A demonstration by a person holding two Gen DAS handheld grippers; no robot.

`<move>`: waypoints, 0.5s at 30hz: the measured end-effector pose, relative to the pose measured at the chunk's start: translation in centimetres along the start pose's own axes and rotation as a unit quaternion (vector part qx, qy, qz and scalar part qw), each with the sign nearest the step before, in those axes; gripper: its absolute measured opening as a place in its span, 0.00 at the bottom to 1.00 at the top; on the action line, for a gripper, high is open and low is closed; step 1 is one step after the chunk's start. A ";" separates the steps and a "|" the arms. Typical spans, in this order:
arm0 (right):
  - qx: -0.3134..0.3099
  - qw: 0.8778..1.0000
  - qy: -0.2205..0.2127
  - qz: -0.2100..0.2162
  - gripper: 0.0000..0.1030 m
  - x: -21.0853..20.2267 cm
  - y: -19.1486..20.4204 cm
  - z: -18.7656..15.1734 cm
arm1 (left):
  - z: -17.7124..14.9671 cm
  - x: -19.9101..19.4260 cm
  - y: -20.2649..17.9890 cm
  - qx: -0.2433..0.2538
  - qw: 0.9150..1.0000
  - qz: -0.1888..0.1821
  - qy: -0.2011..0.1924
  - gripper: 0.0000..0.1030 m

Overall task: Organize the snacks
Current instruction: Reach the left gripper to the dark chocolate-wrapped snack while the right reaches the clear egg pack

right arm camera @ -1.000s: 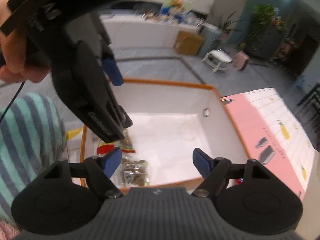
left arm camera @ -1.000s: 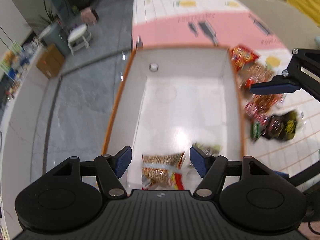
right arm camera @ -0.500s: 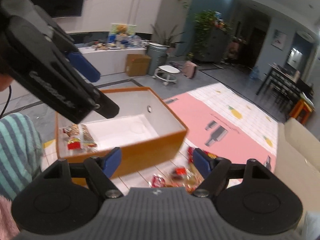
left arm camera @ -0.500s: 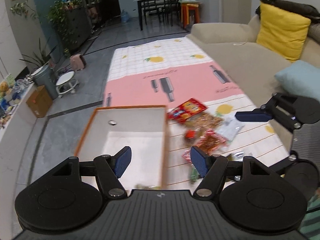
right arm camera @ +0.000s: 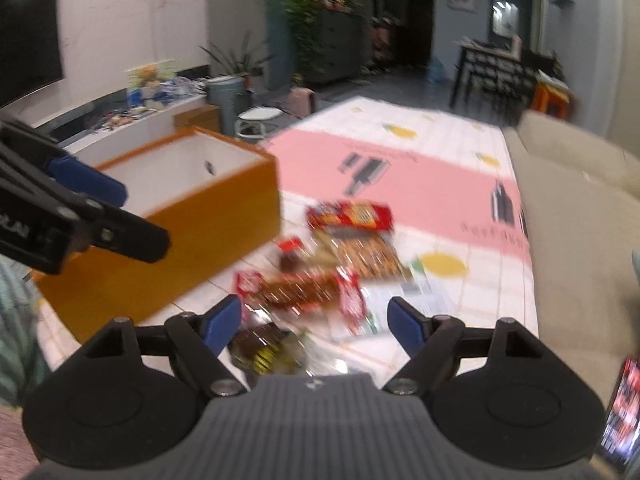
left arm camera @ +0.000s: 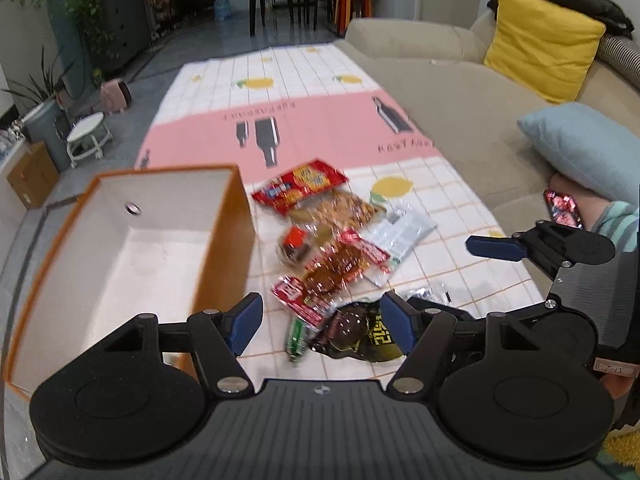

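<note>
An orange box [left arm camera: 132, 240] with a white inside stands on the floor mat at the left; it also shows in the right wrist view [right arm camera: 200, 216]. Several snack packets lie in a pile to its right: a red cracker bag [left arm camera: 300, 186], a brown snack bag [left arm camera: 340, 268] and a black and yellow bag [left arm camera: 360, 332]. My left gripper [left arm camera: 322, 322] is open and empty above the near end of the pile. My right gripper [right arm camera: 314, 320] is open and empty above the same pile [right arm camera: 320, 284].
The pink and white mat [left arm camera: 312, 128] stretches ahead. A beige sofa [left arm camera: 460, 92] with a yellow cushion [left arm camera: 544, 44] and a blue cushion [left arm camera: 580, 148] borders the right side. A stool [left arm camera: 88, 136] and a cardboard box [left arm camera: 32, 172] stand at far left.
Both grippers have swung from over the box's inside to the right, over the loose snack pile. Packets seen in the box before are out of view now. Both stay open.
</note>
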State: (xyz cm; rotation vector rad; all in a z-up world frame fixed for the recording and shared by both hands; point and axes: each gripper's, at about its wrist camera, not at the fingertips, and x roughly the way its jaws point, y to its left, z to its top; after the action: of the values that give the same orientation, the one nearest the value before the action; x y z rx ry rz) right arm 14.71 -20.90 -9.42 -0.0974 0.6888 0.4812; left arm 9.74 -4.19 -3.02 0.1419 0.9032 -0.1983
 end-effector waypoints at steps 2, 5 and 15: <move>-0.010 1.000 0.012 -0.014 0.75 1.1 -0.7 -0.8 | -0.1 1.6 -0.3 -0.005 1.000 0.004 0.014 0.77; -0.035 0.999 0.014 -0.039 0.74 2.8 -1.6 -1.2 | -0.2 3.8 -0.7 -0.005 0.999 0.016 0.032 0.77; 0.028 0.996 0.087 -0.005 0.67 3.7 -3.0 -2.4 | -2.0 7.6 -0.3 -0.005 0.993 0.020 0.114 0.75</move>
State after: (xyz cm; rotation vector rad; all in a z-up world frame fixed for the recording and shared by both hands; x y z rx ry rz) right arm 17.19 -22.69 -13.84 -0.0914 0.8706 0.4466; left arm 12.77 -4.88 -10.24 0.1755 1.1275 -0.1416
